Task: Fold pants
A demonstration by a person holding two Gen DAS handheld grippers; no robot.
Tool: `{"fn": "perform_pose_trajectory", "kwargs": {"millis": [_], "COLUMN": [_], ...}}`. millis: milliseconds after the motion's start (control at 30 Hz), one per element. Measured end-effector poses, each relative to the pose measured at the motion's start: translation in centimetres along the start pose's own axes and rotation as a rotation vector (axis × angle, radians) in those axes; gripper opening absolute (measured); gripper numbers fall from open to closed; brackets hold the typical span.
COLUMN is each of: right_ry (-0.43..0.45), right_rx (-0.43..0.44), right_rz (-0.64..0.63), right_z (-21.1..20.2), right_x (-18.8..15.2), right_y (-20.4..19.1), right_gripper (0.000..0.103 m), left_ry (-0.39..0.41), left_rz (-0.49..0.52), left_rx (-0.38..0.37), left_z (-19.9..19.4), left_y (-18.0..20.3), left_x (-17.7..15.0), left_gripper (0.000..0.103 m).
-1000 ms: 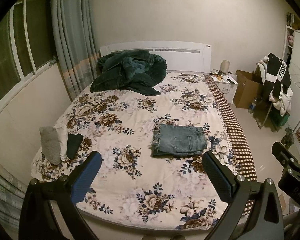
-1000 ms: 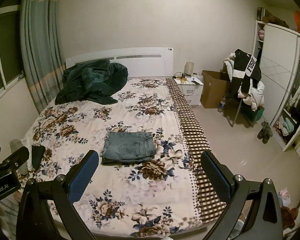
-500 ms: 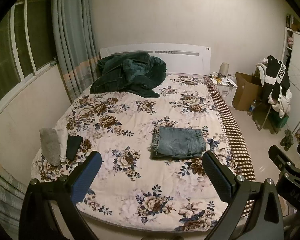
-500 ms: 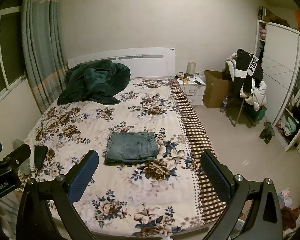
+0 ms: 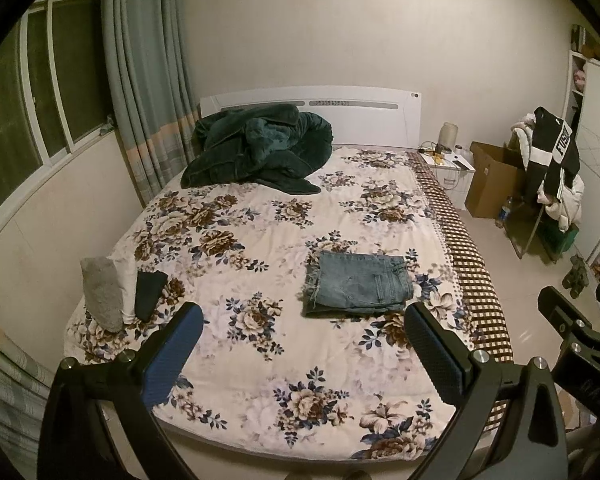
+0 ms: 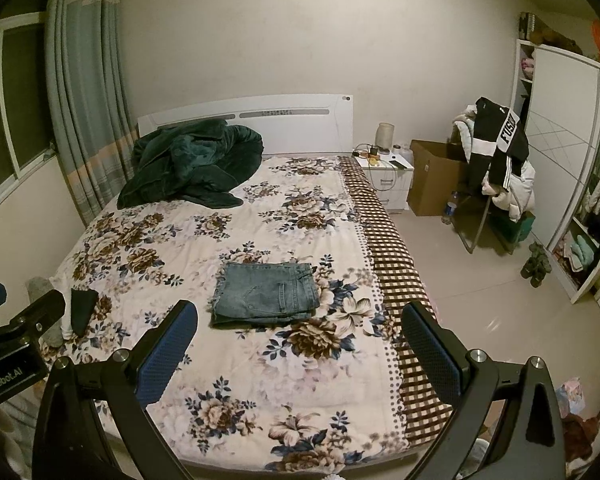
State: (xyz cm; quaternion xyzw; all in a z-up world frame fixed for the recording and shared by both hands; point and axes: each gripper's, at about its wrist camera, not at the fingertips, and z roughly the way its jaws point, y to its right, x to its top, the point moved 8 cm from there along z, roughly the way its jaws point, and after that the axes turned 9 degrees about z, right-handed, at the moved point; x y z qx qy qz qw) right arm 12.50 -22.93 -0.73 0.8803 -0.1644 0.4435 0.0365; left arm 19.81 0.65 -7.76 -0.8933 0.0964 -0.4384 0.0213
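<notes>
Blue denim pants [image 5: 358, 283] lie folded in a flat rectangle on the floral bed cover [image 5: 260, 216], right of the bed's middle; they also show in the right wrist view [image 6: 266, 293]. My left gripper [image 5: 302, 340] is open and empty, held back above the foot of the bed, well short of the pants. My right gripper [image 6: 298, 338] is also open and empty, at the same distance. Each gripper's body shows at the edge of the other's view.
A dark green quilt [image 5: 256, 146] is heaped by the headboard. Folded grey, white and black clothes [image 5: 120, 292] sit at the bed's left edge. A nightstand [image 6: 388, 174], cardboard box [image 6: 434, 178] and clothes-laden chair [image 6: 496, 168] stand on the right floor.
Both grippers have drawn back and up from the bed, so the bed and pants look smaller and lower. The pants have not moved. Both stay open.
</notes>
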Motion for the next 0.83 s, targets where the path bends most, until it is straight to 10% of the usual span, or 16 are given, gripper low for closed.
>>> {"fn": "perform_pose_trajectory", "kwargs": {"millis": [833], "right_ry": [-0.007], "right_rx": [-0.002], "right_rz": [-0.003], "right_z": [-0.08], "right_x": [-0.75], "right_y": [-0.29], "right_gripper": [0.103], "left_ry": [0.002], "left_rz": [0.001], "left_rx": [-0.002], "left_z": [-0.28], "left_y": [0.55], "left_x": [-0.14], "left_gripper": [0.103]}}
